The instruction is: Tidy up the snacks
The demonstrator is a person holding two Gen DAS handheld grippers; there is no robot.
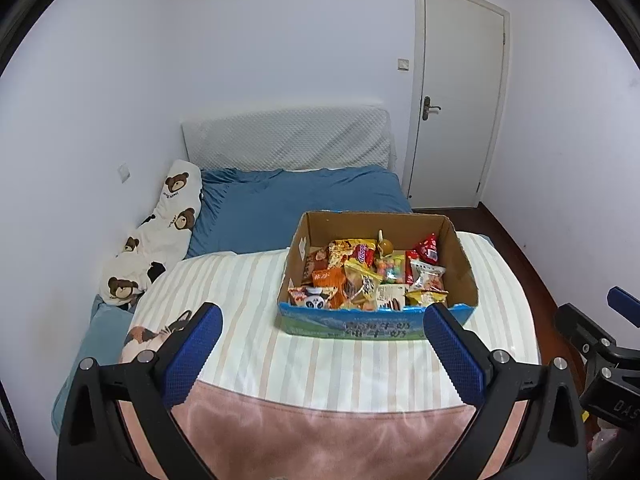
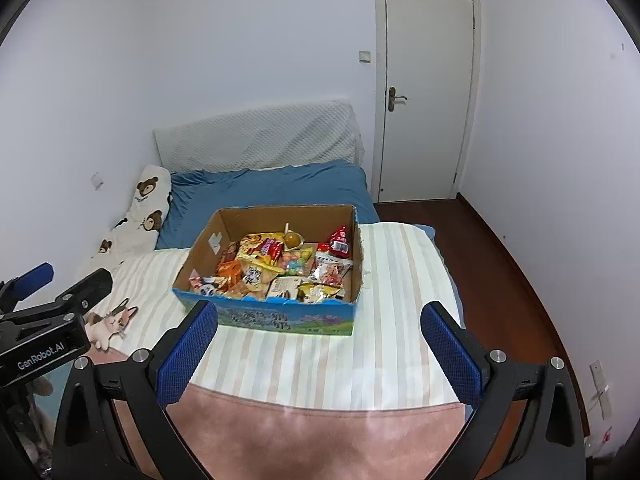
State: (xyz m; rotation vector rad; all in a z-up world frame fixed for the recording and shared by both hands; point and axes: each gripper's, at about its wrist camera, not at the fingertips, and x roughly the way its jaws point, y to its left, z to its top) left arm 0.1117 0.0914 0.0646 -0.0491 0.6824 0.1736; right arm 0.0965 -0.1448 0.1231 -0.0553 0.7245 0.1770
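Observation:
An open cardboard box [image 1: 294, 256] with a blue printed front stands on the striped blanket on the bed. It holds several snack packets [image 1: 362, 276], among them a red packet [image 1: 427, 249] at the back right and a panda packet [image 1: 316, 298] at the front left. The box also shows in the right wrist view [image 2: 200, 248], with its snacks [image 2: 276, 268]. My left gripper [image 1: 322, 316] is open and empty, short of the box front. My right gripper [image 2: 318, 316] is open and empty, also short of the box.
The bed has a striped blanket [image 1: 240, 312] with a pink edge [image 1: 320, 436], a blue sheet [image 1: 280, 204] and a bear-print pillow [image 1: 160, 228] by the left wall. A white door [image 1: 460, 92] is at the back right. Wooden floor [image 2: 512, 280] lies right of the bed.

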